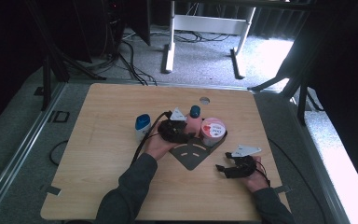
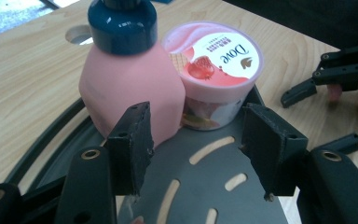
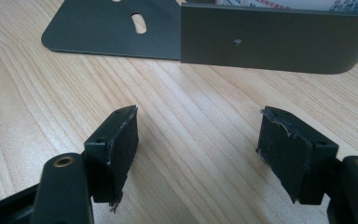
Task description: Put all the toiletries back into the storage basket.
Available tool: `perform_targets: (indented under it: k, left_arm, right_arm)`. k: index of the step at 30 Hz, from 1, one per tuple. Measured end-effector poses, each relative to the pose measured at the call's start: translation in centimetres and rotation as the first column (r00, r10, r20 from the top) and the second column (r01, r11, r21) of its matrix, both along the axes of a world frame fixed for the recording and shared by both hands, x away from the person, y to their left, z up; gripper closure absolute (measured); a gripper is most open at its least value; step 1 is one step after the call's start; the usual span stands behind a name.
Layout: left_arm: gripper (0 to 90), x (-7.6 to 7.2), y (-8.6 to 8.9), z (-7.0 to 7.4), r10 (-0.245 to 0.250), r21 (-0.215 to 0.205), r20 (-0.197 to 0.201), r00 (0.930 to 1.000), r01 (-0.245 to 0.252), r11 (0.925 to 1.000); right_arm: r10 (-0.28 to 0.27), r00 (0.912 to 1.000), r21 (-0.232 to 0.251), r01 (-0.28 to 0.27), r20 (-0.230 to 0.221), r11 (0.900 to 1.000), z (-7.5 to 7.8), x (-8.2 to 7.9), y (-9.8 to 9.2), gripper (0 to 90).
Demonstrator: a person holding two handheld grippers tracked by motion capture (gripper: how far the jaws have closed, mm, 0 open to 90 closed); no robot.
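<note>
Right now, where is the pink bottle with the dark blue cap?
The pink bottle stands on the dark metal rack, touching the Dove ice cream cup on its right in the left gripper view, just ahead of the left tool.

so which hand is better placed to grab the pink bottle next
Left, probably. The left gripper is over the dark tray, jaws open right beside the pink bottle. The right gripper sits off on the bare table.

Person wears dark grey long sleeves [image 1: 126, 189] on both forearms. Left gripper [image 2: 193, 140] and right gripper [image 3: 198, 154] black, angular, linkage-built; brass-ringed screw holes at finger bases. Fingers [image 3: 116, 140] flat black pads, edges frayed. Pale grey three-cornered plate [image 1: 246, 150] atop each; black cable [image 1: 147, 135] trails from left one
</note>
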State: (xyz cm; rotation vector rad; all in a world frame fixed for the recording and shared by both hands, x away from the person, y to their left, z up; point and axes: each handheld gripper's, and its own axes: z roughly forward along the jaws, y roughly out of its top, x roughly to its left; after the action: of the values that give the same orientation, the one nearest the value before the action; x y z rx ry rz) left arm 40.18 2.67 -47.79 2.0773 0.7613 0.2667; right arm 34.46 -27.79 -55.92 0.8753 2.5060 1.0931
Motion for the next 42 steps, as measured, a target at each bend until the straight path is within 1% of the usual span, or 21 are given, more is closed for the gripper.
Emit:
perform_targets:
  k: [2,8,14,16,17,21,23,24,26,30,33,40,42]
  left_arm:
    - [43.9,-0.2,0.2,-0.1,-0.001,-0.009,-0.007,1.0000,0.001,1.0000]
    - [45.3,-1.0,1.0,-0.4,0.011,-0.007,-0.021,0.9997,-0.011,0.9999]
    - [45.9,-1.4,1.6,-0.6,0.009,-0.003,-0.028,0.9996,-0.009,1.0000]
    - [47.2,-1.7,1.9,-0.5,0.023,0.002,-0.026,0.9994,-0.023,0.9997]
    - [47.9,-1.8,1.9,-0.5,0.024,-0.002,-0.026,0.9994,-0.024,0.9997]
    - [48.6,-2.2,2.1,-0.4,0.011,0.001,-0.027,0.9996,-0.011,0.9999]
    - [49.0,-2.2,2.1,-0.4,0.011,0.001,-0.027,0.9996,-0.011,0.9999]
    - [49.6,-2.6,2.2,-0.3,0.007,0.007,-0.028,0.9996,-0.007,0.9999]
    - [50.9,-2.8,2.3,-0.2,0.005,0.010,-0.027,0.9996,-0.004,0.9999]
    - [52.3,-3.0,2.6,-0.2,-0.001,0.014,-0.025,0.9997,0.001,0.9999]
    - [52.3,-3.1,2.9,-0.1,-0.010,0.018,-0.040,0.9992,0.011,0.9998]
    - [53.5,-3.3,3.3,-0.2,-0.022,0.023,-0.056,0.9982,0.023,0.9995]
    - [53.3,-3.4,3.5,-0.3,-0.031,0.026,-0.068,0.9972,0.033,0.9991]
  right_arm:
    - [0.000,1.0000,0.000,0.000,0.000,1.000,0.0,0.0,0.0,28.4]
    - [0.000,1.0000,0.000,0.000,0.000,1.000,0.0,0.0,0.0,28.4]
    - [0.001,1.0000,0.000,-0.001,0.000,1.000,0.0,0.0,0.0,28.3]
    - [0.001,1.0000,0.000,-0.001,0.000,1.000,0.0,0.0,0.0,28.3]
    - [0.001,1.0000,0.000,-0.001,0.000,1.000,0.0,0.0,0.0,28.3]
    - [0.002,1.0000,0.000,-0.002,0.000,1.000,0.0,0.0,0.0,28.3]
    - [0.002,1.0000,0.000,-0.002,0.000,1.000,0.0,0.0,0.0,28.3]
    - [0.002,1.0000,-0.001,-0.002,0.001,1.000,0.0,0.0,0.0,28.3]
    - [0.002,1.0000,-0.001,-0.002,0.001,1.000,0.0,0.0,0.0,28.3]
    - [0.003,1.0000,-0.002,-0.003,0.003,1.000,0.0,0.0,-0.1,28.3]
    - [0.003,1.0000,-0.001,-0.003,0.003,1.000,0.0,0.0,-0.1,28.3]
    - [0.002,1.0000,0.000,-0.002,0.000,1.000,0.0,0.0,0.0,28.3]
    - [0.002,1.0000,0.000,-0.002,0.002,1.000,0.0,0.0,-0.1,28.3]
